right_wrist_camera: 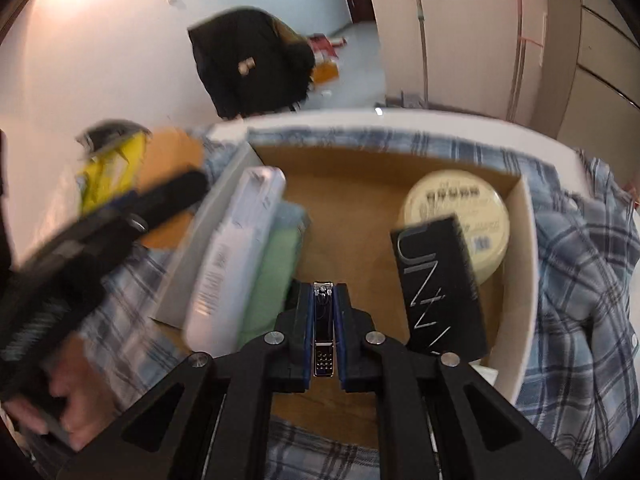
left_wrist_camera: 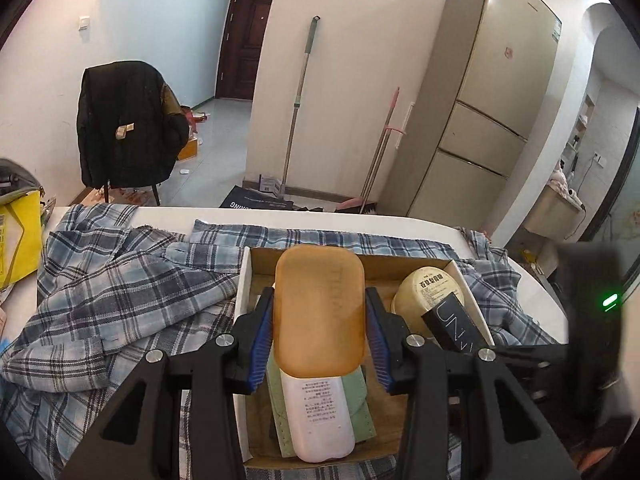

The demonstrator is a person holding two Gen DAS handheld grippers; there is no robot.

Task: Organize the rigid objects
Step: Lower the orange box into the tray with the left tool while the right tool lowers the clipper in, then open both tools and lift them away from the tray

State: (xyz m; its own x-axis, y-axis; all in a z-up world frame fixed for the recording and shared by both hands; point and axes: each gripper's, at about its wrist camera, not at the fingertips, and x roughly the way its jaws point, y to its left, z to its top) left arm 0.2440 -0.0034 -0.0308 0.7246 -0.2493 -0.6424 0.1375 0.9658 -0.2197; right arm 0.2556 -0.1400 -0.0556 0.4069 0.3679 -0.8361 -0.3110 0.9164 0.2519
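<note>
My left gripper (left_wrist_camera: 319,300) is shut on a translucent orange rounded case (left_wrist_camera: 320,312), held over an open cardboard box (left_wrist_camera: 245,276). In the box lie a white bottle (left_wrist_camera: 318,416) on a pale green pouch (left_wrist_camera: 360,400), a round cream tin (left_wrist_camera: 430,292) and a black carton (left_wrist_camera: 454,326). My right gripper (right_wrist_camera: 323,292) is shut on a metal nail clipper (right_wrist_camera: 323,328), held above the brown floor of the box (right_wrist_camera: 348,216). The white bottle (right_wrist_camera: 232,248), green pouch (right_wrist_camera: 276,272), cream tin (right_wrist_camera: 460,208) and black carton (right_wrist_camera: 436,284) show there too. At the left, blurred, are the left gripper (right_wrist_camera: 172,196) and a hand (right_wrist_camera: 80,396).
The box rests on a blue plaid shirt (left_wrist_camera: 120,288) spread over a white table (left_wrist_camera: 304,216). A yellow bag (left_wrist_camera: 18,244) sits at the table's left end. Beyond stand a chair with a black jacket (left_wrist_camera: 128,136), a mop (left_wrist_camera: 298,100), a broom and a tall fridge (left_wrist_camera: 492,92).
</note>
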